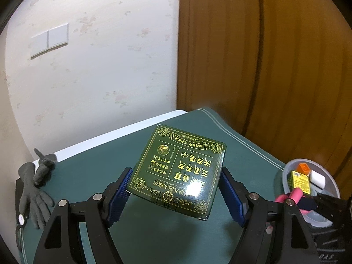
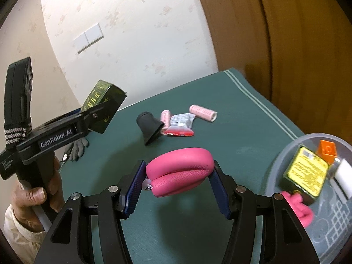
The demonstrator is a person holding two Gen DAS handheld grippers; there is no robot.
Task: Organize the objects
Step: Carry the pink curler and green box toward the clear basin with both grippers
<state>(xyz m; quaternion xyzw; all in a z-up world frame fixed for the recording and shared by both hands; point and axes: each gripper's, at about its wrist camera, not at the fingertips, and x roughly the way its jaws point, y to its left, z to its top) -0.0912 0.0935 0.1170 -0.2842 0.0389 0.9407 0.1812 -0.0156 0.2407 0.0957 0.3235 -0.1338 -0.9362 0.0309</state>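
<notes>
Pink pouch [image 2: 180,171] is pinched in the right gripper [image 2: 178,183], held clear above the green bench [image 2: 220,101], long axis lying across the fingers. Clear tub [image 2: 283,171] sits just to that gripper's right, near edge of the bench, already holding a yellow-labelled box [image 2: 305,176], an orange block [image 2: 327,150], a white piece [image 2: 343,176] and something pink [image 2: 297,206].

Left gripper [image 1: 176,189] is clamped on the dark green tea box [image 1: 178,171], flat face up, also lifted off the bench. In its view the tub [image 1: 286,176] is well off to the right, so the right gripper is the nearer one to drop first.

My read: next move is a short shift right and down for the pouch; tub is fairly full, so it may need to land on top of the box.

Left on the bench: black nozzle [image 2: 149,125], two pink rollers [image 2: 202,112], a red-grey packet [image 2: 181,124], grey gloves [image 1: 36,187].
</notes>
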